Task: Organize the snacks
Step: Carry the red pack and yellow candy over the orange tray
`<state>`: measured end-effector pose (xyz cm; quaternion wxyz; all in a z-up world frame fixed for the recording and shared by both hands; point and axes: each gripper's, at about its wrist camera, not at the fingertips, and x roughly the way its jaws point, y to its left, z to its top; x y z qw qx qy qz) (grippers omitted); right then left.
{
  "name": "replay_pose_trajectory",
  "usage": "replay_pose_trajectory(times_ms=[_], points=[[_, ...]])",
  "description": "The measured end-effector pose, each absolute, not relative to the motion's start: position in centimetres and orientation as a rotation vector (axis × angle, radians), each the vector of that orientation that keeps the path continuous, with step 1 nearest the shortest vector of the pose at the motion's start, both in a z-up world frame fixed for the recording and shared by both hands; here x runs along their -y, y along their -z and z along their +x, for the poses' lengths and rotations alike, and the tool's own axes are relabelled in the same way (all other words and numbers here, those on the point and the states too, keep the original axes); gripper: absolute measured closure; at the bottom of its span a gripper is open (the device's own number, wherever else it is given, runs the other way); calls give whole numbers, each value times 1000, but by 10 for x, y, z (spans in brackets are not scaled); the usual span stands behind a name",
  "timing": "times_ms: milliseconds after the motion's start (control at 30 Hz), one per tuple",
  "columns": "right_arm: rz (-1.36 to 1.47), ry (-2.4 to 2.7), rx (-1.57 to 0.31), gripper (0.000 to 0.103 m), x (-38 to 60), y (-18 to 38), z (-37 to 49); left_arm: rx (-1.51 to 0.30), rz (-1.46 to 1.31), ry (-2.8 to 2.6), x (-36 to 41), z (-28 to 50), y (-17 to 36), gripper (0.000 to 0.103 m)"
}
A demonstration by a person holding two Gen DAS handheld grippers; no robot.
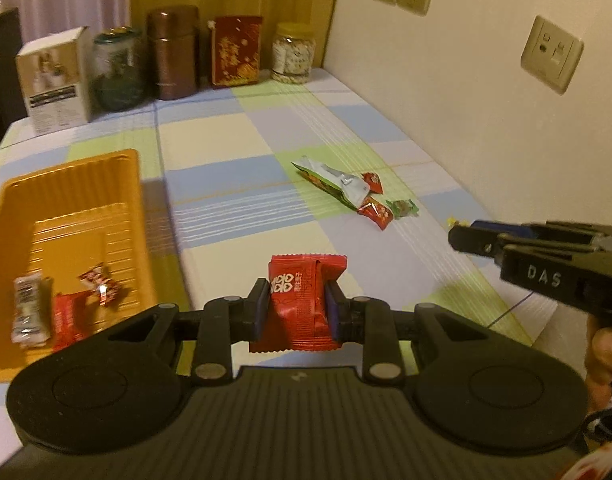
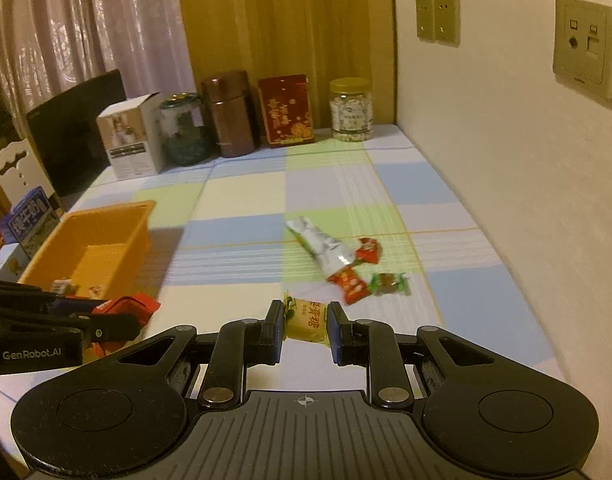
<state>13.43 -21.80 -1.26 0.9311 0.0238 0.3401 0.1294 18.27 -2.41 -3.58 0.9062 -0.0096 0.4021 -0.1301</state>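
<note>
My left gripper [image 1: 296, 306] is shut on a red snack packet [image 1: 302, 300], held above the checked tablecloth just right of the orange tray [image 1: 72, 184]. The tray holds a silver packet [image 1: 30, 312], a red packet [image 1: 68, 322] and a red-white candy [image 1: 102, 286]. My right gripper [image 2: 306, 326] is shut on a small yellow candy [image 2: 306, 322] above the cloth. Loose snacks remain on the table: a silver-green pouch [image 2: 320, 246], a red candy [image 2: 368, 250], another red packet [image 2: 348, 284] and a green candy [image 2: 388, 284]. The left gripper also shows in the right wrist view, its fingers [image 2: 110, 326] gripping the red packet [image 2: 126, 308].
Along the back stand a white box [image 1: 56, 80], a green jar [image 1: 118, 68], a brown canister [image 1: 172, 52], a red box [image 1: 236, 50] and a clear jar [image 1: 293, 53]. The wall with sockets [image 1: 552, 54] borders the right side. A dark chair [image 2: 72, 128] stands at the left.
</note>
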Motion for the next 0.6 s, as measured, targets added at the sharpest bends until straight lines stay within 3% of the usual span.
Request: replay_pose_trajectory(times_ms=[600], points=[[14, -368, -700, 80, 141, -9, 85, -773, -63, 161, -49, 116, 6, 77]])
